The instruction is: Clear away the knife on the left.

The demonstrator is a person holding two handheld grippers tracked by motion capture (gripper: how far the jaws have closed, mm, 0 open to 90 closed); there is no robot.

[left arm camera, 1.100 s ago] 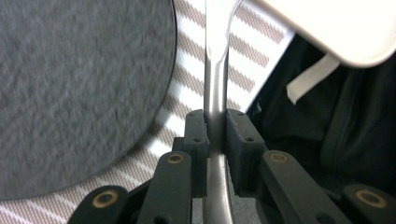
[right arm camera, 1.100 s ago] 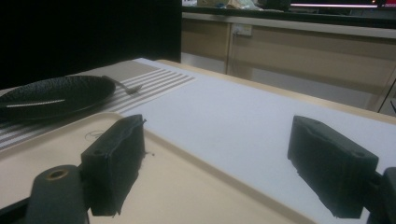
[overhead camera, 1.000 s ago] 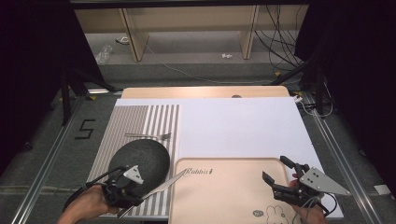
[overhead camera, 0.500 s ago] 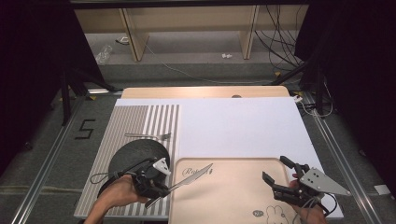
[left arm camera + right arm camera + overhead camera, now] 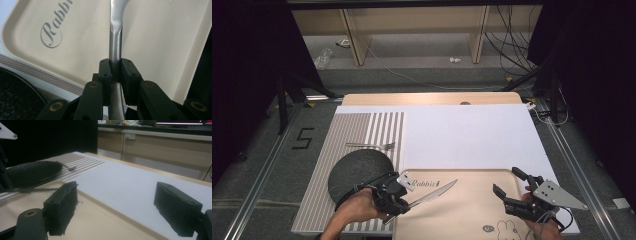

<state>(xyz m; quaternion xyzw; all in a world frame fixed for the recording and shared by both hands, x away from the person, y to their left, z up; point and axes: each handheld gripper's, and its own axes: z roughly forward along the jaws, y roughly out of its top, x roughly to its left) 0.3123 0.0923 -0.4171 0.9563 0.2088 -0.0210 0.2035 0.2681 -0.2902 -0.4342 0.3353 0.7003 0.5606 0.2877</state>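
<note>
High view: left tool [image 5: 398,199] clamped knife [image 5: 434,192] by handle to carry it over tray [image 5: 472,220]; right tool [image 5: 512,187] gaped empty.

High view: set above the near side, facing forward and down over the beige tray [image 5: 472,220], striped mat [image 5: 362,135] and white sheet [image 5: 472,135]. Left gripper view: pressed close, looking steeply down along its jaws onto the tray's [image 5: 160,40] lettered corner. Right gripper view: low, near the surface, facing level across tray [image 5: 100,225] and sheet [image 5: 130,185] toward the mat [image 5: 85,165] — shared ground, the tray
</note>
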